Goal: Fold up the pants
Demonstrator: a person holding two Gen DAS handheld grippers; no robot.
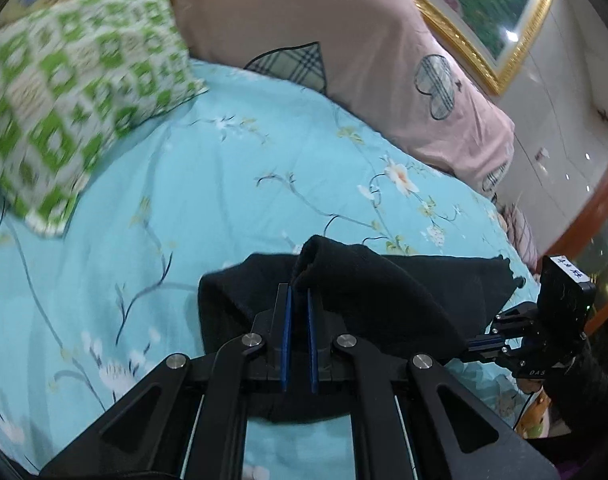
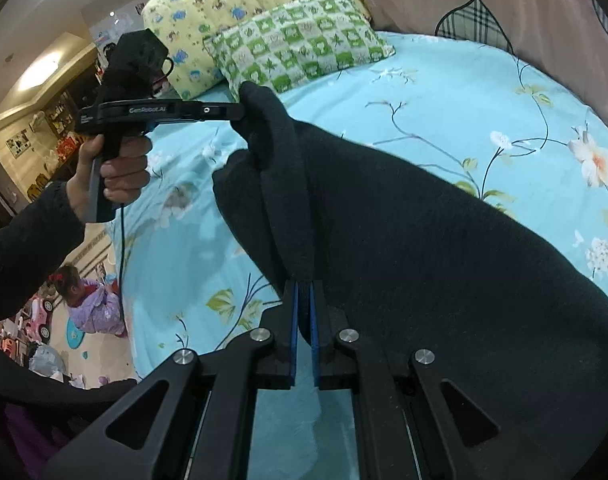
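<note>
The black pants (image 1: 388,300) hang lifted off a turquoise floral bedsheet (image 1: 207,184), stretched between both grippers. In the left wrist view, my left gripper (image 1: 298,290) is shut on a bunched fold of the pants at their upper edge. My right gripper (image 1: 474,345) grips the far right corner of the fabric. In the right wrist view the pants (image 2: 424,264) fill the right half. My right gripper (image 2: 304,285) is shut on a thick fold there. A hand (image 2: 123,172) holds the left gripper (image 2: 239,111), which is clamped on the far end of the pants.
A green checked pillow (image 2: 299,48) and a yellow patterned pillow (image 2: 223,4) lie at the head of the bed. A pink quilt (image 1: 344,52) runs along the wall side, under a gold-framed picture (image 1: 500,12). Beyond the bed edge, a person in purple (image 2: 91,304) is among toys on the floor.
</note>
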